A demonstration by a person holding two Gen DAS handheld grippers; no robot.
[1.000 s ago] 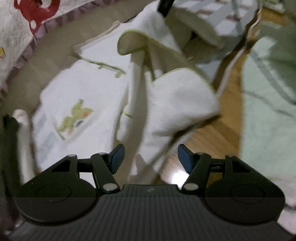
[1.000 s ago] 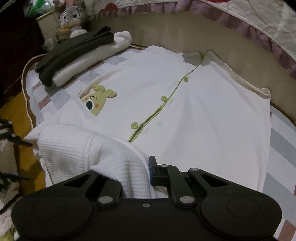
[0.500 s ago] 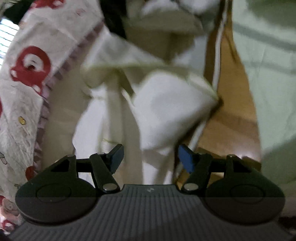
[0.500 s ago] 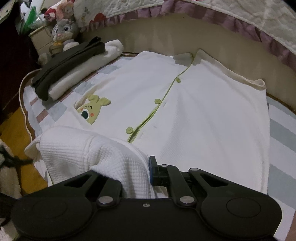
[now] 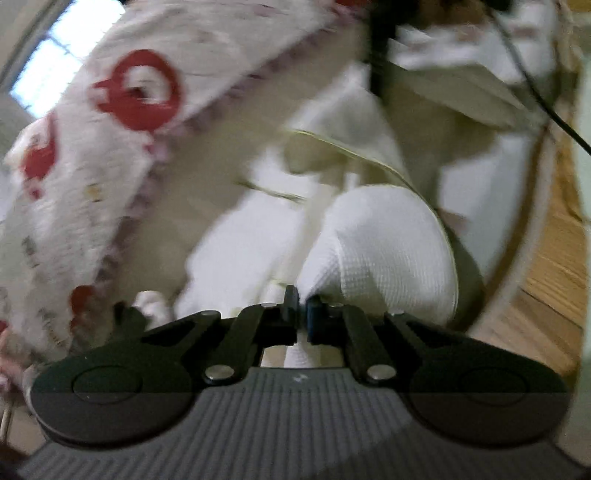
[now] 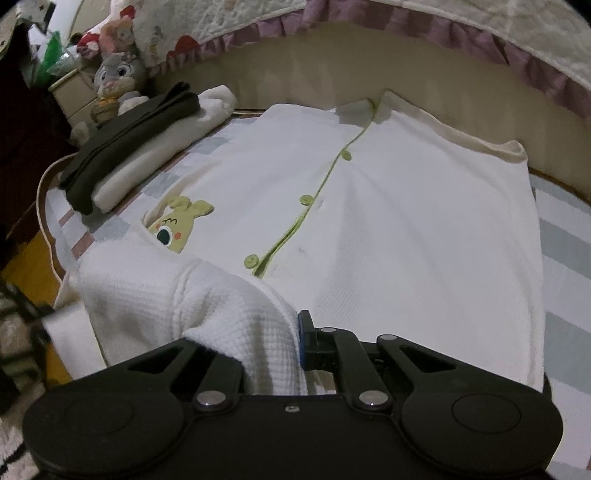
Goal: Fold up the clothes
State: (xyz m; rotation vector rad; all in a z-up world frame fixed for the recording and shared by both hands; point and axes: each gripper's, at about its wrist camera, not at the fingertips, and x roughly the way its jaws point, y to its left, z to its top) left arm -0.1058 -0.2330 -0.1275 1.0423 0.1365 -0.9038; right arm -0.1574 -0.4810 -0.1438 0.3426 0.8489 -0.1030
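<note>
A white waffle-knit shirt (image 6: 388, 221) with green trim, green buttons and a green cartoon patch (image 6: 173, 230) lies spread on a striped mat. My right gripper (image 6: 291, 343) is shut on a folded-over corner of the shirt (image 6: 221, 314) at its near hem; the cloth covers the left finger. In the blurred left wrist view, my left gripper (image 5: 302, 314) is shut on a bunched white part of the same shirt (image 5: 384, 254), which bulges just above the fingers.
A folded pile of dark and cream clothes (image 6: 140, 144) sits at the mat's far left, with a plush rabbit (image 6: 118, 77) behind it. A beige bed side with a printed quilt (image 6: 406, 22) runs along the back. Wooden floor (image 5: 554, 295) shows at the right.
My left gripper was open a second ago and has moved in and shut on the white cloth. My right gripper keeps its hold and has shifted slightly.
</note>
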